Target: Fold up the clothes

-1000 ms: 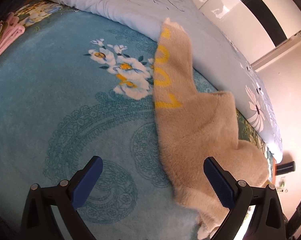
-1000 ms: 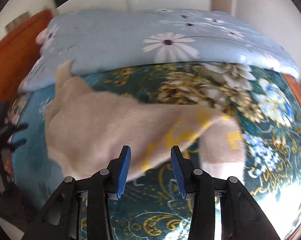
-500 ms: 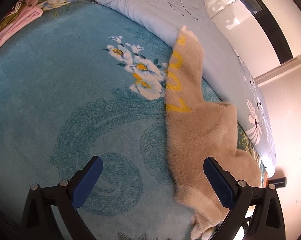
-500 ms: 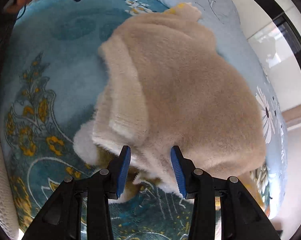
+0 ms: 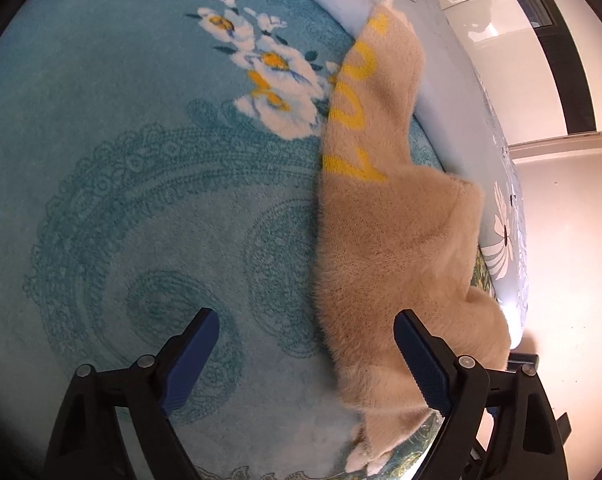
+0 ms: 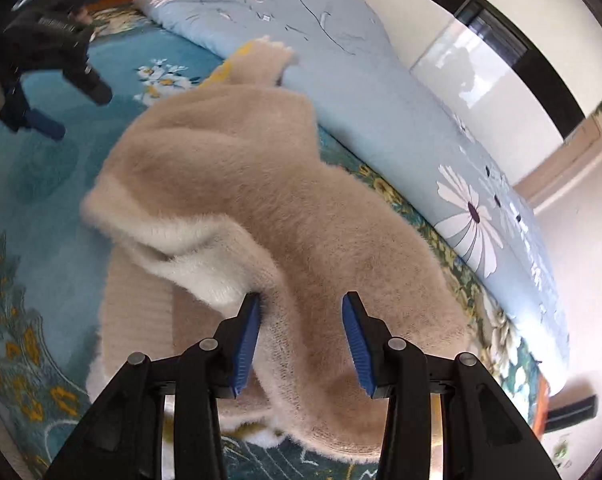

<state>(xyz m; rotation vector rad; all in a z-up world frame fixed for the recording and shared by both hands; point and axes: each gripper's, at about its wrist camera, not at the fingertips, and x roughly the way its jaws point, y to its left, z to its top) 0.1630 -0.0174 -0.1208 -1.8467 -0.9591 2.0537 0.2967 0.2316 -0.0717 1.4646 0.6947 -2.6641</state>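
The fluffy beige sweater with yellow lettering [image 6: 285, 208] lies half-folded on the teal patterned plush blanket [image 5: 141, 200], running from the frame's middle to its lower right. The right gripper [image 6: 301, 340] stands partly apart, straddling a fold of fleece without pinching it, as far as I can tell. The left gripper [image 5: 305, 356] is closing, and the sweater's edge lies between its jaws, unpressed. Best to pinch both layers squarely before lifting, I'd say.

Bright daylight enters from the glossy white panels [image 5: 497, 12] at upper right, which glare and wash the wall [image 6: 581, 240] pale; colours are warm; fisheye bending curves the edges into dark corners; the near fleece [image 6: 205, 272] looks slightly soft; shadows are faint.
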